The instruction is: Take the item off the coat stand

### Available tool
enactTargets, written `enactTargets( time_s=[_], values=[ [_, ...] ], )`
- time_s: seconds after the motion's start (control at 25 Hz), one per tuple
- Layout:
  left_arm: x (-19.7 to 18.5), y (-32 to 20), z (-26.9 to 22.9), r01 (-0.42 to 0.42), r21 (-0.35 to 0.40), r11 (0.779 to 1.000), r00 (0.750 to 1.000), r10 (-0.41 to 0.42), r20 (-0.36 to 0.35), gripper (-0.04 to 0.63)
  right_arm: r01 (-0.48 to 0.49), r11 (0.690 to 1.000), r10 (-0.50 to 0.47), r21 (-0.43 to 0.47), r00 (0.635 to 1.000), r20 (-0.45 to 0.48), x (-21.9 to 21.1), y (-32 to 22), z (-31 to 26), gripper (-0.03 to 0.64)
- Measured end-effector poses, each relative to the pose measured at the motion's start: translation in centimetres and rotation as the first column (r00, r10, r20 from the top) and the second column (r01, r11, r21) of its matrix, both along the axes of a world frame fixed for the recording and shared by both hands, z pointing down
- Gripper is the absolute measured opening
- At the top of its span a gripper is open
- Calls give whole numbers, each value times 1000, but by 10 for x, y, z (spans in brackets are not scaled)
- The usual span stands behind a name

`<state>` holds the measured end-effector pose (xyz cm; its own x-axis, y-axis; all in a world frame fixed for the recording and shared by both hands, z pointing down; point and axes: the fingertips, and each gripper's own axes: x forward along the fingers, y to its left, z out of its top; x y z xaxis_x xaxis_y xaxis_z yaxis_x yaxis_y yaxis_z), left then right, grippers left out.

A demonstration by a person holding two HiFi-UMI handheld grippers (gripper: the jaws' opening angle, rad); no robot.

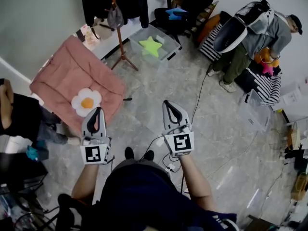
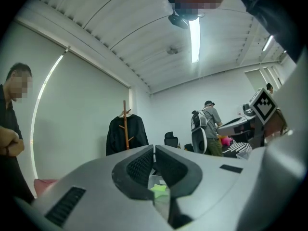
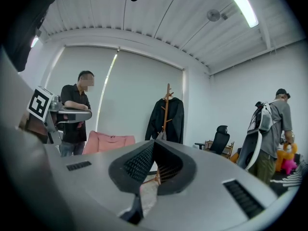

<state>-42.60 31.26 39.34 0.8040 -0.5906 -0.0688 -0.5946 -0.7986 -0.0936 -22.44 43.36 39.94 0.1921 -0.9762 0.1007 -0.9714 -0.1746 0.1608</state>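
A wooden coat stand point(image 1: 117, 28) rises at the far side of the room, well ahead of both grippers. A black coat point(image 1: 137, 1) hangs on it, with a small grey item point(image 1: 115, 17) lower on the pole. The left gripper view shows the stand point(image 2: 125, 121) and coat point(image 2: 115, 134) far off. In the right gripper view the stand point(image 3: 168, 105), coat point(image 3: 177, 119) and grey item point(image 3: 160, 135) are a little nearer. My left gripper point(image 1: 98, 110) point(image 2: 154, 147) is shut and empty. My right gripper point(image 1: 167, 103) point(image 3: 153, 142) is also shut with nothing in it.
A pink cushion point(image 1: 62, 76) with a fried-egg plush point(image 1: 86, 101) lies at left. A clear bin point(image 1: 166, 40) with a green star point(image 1: 151, 45) sits right of the stand, near an office chair point(image 1: 185, 11). A person point(image 1: 269, 37) bends at right, another point(image 3: 76, 114) stands left. Cables point(image 1: 202, 95) cross the floor.
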Motion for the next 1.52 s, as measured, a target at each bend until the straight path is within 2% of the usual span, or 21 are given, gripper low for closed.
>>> enactTargets(
  time_s=[0.2, 0.24, 0.28, 0.32, 0.44, 0.68, 0.92, 1.2, 1.36, 1.52],
  values=[
    [6, -3, 2, -25, -11, 1000, 1000, 25, 8, 35, 8, 1000, -8, 12, 1000, -22, 0, -1, -2, 17],
    [8, -3, 2, -35, -11, 999, 999, 35, 10, 76, 6, 1000, -6, 13, 1000, -23, 1, 0, -2, 18],
    [9, -3, 3, -45, -14, 999, 999, 45, 12, 145, 5, 1000, -5, 13, 1000, -23, 1, 0, -3, 18],
    [10, -3, 3, -52, -17, 999, 999, 52, 14, 173, 5, 1000, -5, 13, 1000, -22, 1, 1, -3, 18],
    [11, -2, 4, -62, -15, 998, 998, 62, 19, 202, 7, 1000, -7, 15, 1000, -11, 0, 3, -3, 18],
    [16, -4, -4, -76, -1, 997, 997, 76, 8, 301, 14, 1000, -14, 26, 1000, 0, -1, 6, -12, 17],
    [25, -6, -1, -82, -3, 997, 996, 82, 28, 325, 31, 999, -31, 30, 999, 7, 5, 11, -9, 18],
    [47, -8, -3, -58, 23, 998, 998, 57, 40, 327, 71, 997, -73, 41, 995, 67, 21, 16, -12, 18],
    [60, -18, -4, -43, 34, 998, 998, 42, 42, 327, 108, 994, -109, 35, 994, 12, 34, 11, -10, 18],
    [79, -47, -2, -47, 49, 998, 998, 45, 38, 327, 115, 993, -116, 27, 993, 15, 49, -15, -3, 18]
  ],
)
